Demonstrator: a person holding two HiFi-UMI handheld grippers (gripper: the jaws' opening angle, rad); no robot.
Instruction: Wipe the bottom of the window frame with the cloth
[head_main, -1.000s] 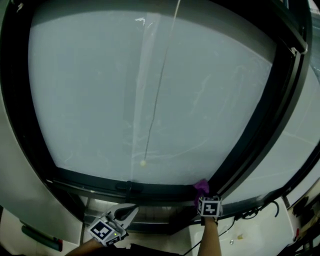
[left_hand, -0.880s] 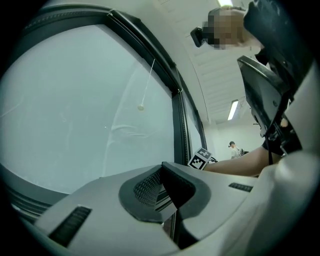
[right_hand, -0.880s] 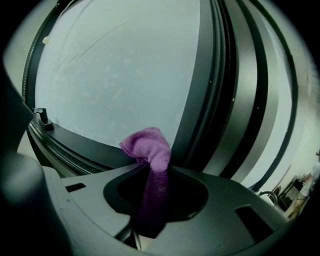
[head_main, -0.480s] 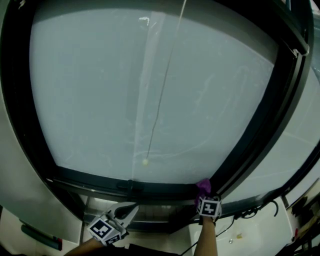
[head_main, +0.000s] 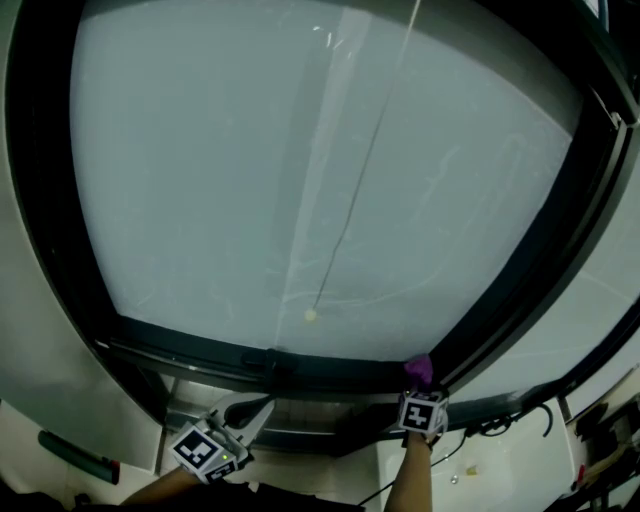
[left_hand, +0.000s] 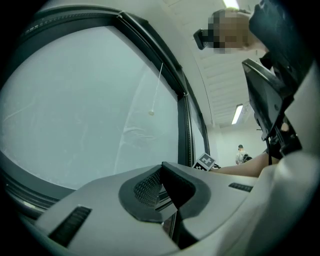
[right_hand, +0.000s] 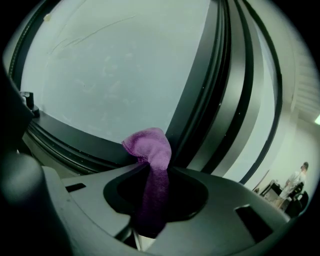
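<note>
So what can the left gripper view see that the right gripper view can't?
Only the left gripper view shows the left gripper, shut with nothing in it, and the person's forearm reaching in from the right. Only the right gripper view shows the purple cloth pinched in the right gripper, up at the bottom frame near its corner. Both show the pale window glass and the dark frame around it.
</note>
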